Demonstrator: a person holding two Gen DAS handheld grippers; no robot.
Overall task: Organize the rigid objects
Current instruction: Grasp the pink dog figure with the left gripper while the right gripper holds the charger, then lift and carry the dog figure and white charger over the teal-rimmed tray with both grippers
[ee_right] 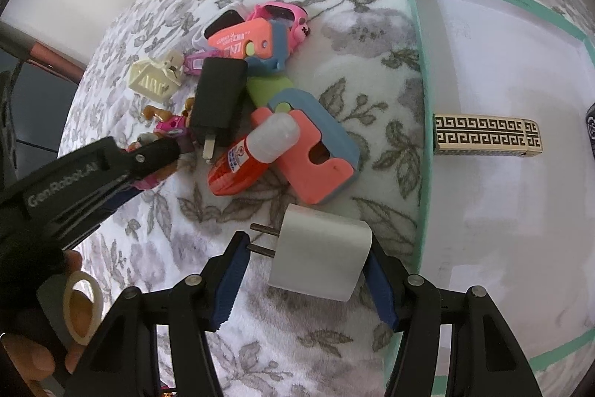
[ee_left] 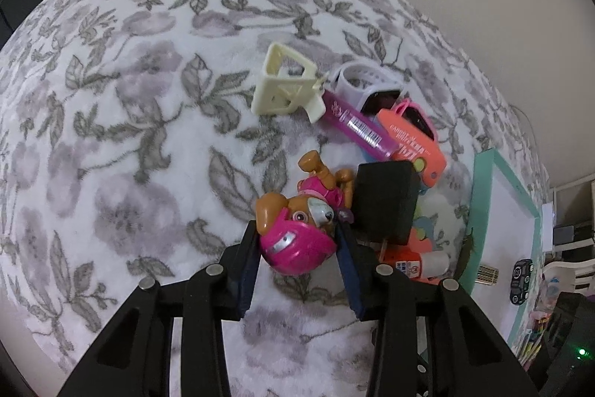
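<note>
A pile of small objects lies on a floral blanket (ee_left: 130, 136). My left gripper (ee_left: 297, 229) has its jaws around the pink helmet of a toy dog figure (ee_left: 301, 226), close to both sides; contact is unclear. In the right wrist view the left gripper (ee_right: 148, 155) covers the toy dog (ee_right: 167, 127). My right gripper (ee_right: 306, 248) is open around a white plug adapter (ee_right: 319, 257), whose prongs point left. A black charger (ee_right: 219, 99), a red glue bottle (ee_right: 241, 162) and a coral-and-blue case (ee_right: 316, 151) lie beyond.
A teal-rimmed white box (ee_right: 418, 99) lies at the right and holds a patterned black-and-cream box (ee_right: 487, 134). A cream clip (ee_left: 286, 84), a purple tube (ee_left: 357, 125), a white watch (ee_left: 364, 84) and a pink watch (ee_left: 416, 114) lie further back.
</note>
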